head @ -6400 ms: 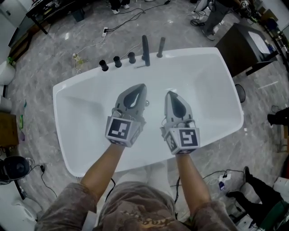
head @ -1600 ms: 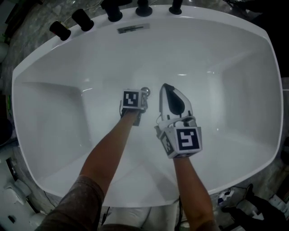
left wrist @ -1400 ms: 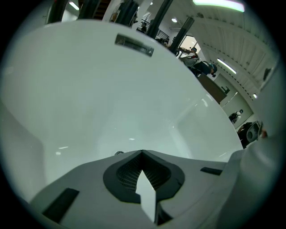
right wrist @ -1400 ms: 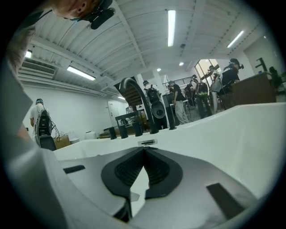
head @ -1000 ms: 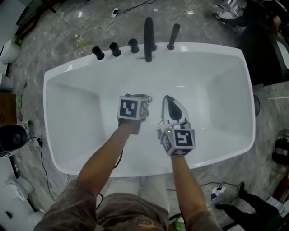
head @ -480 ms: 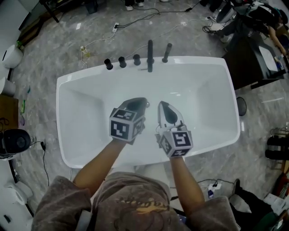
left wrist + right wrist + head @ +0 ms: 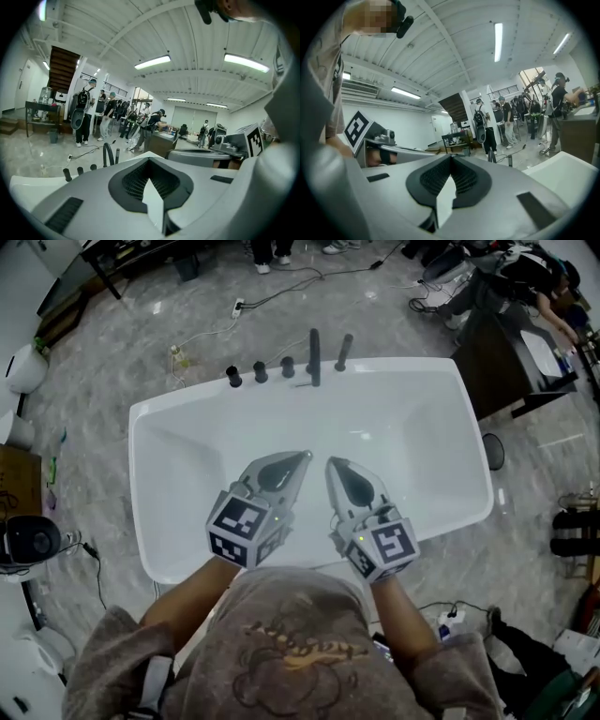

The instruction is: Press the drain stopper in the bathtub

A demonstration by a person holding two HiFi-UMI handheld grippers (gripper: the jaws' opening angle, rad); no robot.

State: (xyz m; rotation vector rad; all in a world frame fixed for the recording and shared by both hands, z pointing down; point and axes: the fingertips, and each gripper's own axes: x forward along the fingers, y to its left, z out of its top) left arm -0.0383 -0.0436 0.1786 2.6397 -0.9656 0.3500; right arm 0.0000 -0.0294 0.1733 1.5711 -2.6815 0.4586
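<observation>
The white bathtub [image 7: 422,427] lies below me, crosswise in the head view. Both grippers hang side by side above its middle, raised well off the floor of the tub. My left gripper [image 7: 303,457] is shut with nothing in it, and so is my right gripper [image 7: 330,466]. The drain stopper is hidden behind the grippers. In the left gripper view the left gripper [image 7: 149,160] points level over the tub rim [image 7: 21,185] toward the room. The right gripper [image 7: 450,158] in its own view looks the same way.
A black faucet spout [image 7: 314,356], a black handle [image 7: 343,350] and three black knobs [image 7: 260,372] stand on the tub's far rim. Marble floor with cables surrounds the tub. A dark desk [image 7: 525,352] stands at the right. Several people [image 7: 93,115] stand beyond.
My left gripper has lifted from the tub floor beside the drain stopper and drawn back level with the right one. The stopper, seen earlier by the left jaws, is now covered.
</observation>
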